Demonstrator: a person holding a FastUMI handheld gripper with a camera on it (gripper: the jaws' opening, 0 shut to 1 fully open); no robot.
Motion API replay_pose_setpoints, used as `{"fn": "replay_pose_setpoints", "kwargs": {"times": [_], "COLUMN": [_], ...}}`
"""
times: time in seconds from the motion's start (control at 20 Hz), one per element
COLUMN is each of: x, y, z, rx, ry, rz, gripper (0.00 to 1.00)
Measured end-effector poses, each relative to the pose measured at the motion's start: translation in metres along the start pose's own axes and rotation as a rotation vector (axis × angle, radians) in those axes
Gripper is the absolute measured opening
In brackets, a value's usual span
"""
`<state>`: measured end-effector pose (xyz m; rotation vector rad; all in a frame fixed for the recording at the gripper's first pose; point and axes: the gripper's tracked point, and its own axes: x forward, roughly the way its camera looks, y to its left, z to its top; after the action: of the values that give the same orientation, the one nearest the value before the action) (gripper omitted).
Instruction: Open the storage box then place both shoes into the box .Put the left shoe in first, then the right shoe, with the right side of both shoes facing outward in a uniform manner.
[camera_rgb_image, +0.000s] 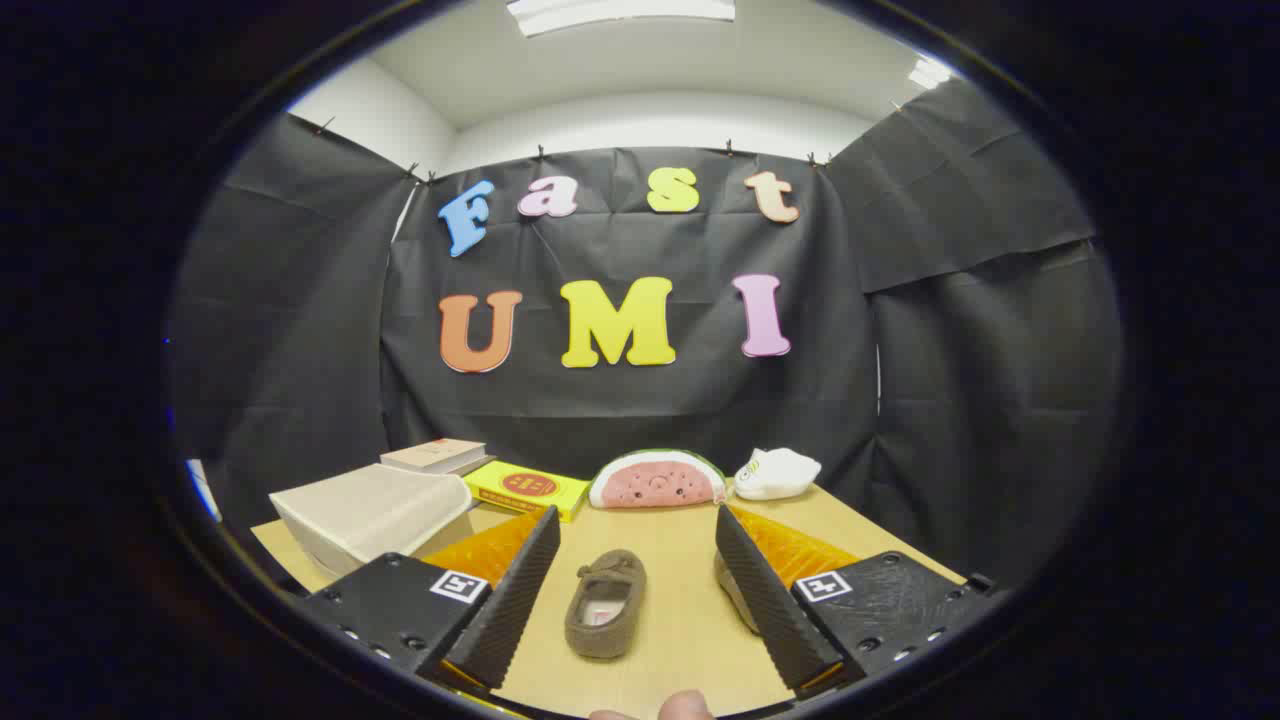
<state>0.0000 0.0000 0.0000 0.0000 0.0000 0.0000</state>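
So the gripper (635, 610) is spread wide over the table (680, 625), holding nothing. A brown shoe (606, 603) lies flat between its fingers, toe pointing away. The second shoe (735, 590) peeks out just right of the brown one, mostly hidden behind the right finger. Further back and left of the brown shoe sits the storage box (365, 512), still closed. Past it there's a yellow box (527, 487), a watermelon plush (657, 480) and a white plush (777, 473).
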Motion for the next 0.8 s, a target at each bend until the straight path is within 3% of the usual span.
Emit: {"fn": "replay_pose_setpoints", "kwargs": {"times": [0.8], "x": [0.0044], "y": [0.008], "z": [-0.0028], "rx": [0.012], "ry": [0.008], "rz": [0.024], "gripper": [0.95]}}
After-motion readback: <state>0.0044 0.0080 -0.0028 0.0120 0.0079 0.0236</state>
